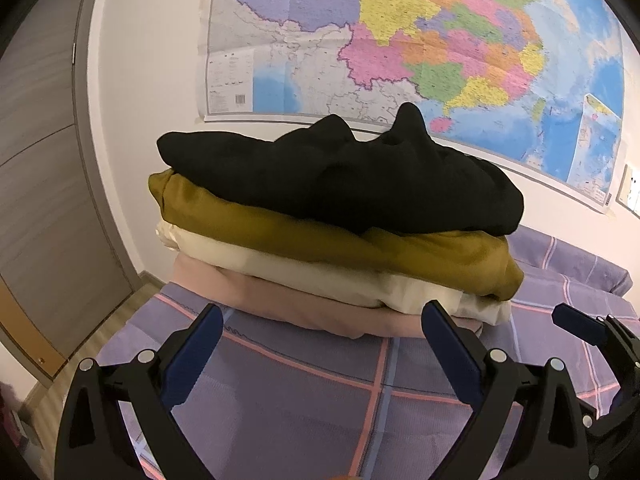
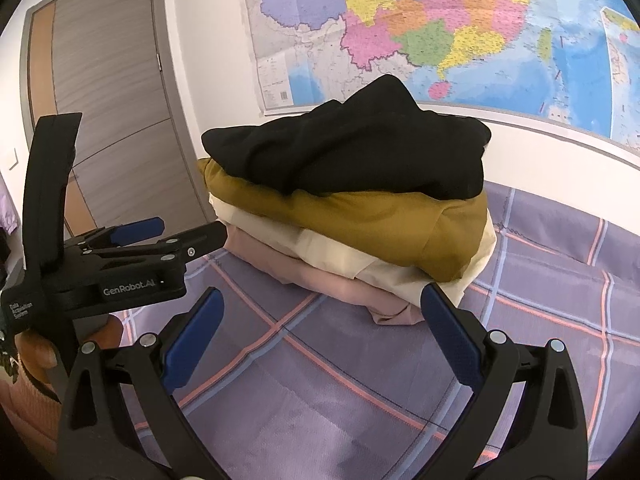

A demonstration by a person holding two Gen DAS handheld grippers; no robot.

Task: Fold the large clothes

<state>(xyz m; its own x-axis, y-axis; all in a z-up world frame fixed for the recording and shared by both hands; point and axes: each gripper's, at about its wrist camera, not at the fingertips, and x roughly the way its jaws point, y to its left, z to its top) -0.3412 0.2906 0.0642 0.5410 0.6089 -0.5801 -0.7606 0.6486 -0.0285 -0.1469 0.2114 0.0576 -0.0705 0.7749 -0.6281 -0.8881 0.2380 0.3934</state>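
Note:
A stack of folded clothes lies on the purple checked bed sheet (image 1: pixel 304 408). A black garment (image 1: pixel 340 176) is on top, then a mustard one (image 1: pixel 280 228), a cream one (image 1: pixel 312 276) and a pink one (image 1: pixel 280 304) at the bottom. My left gripper (image 1: pixel 322 318) stands open just in front of the stack, with nothing between its fingers. In the right wrist view the same stack shows the black garment (image 2: pixel 360 148) on top, and my right gripper (image 2: pixel 323 300) is open and empty in front of it. The left gripper (image 2: pixel 180 233) reaches in from the left, beside the stack's left edge.
A large coloured map (image 1: pixel 400 40) hangs on the white wall behind the bed. A grey door (image 2: pixel 108 92) and wooden floor (image 1: pixel 92 344) lie to the left. A wall socket (image 1: pixel 632 192) sits at far right. An orange sleeve (image 2: pixel 32 384) shows behind the left gripper.

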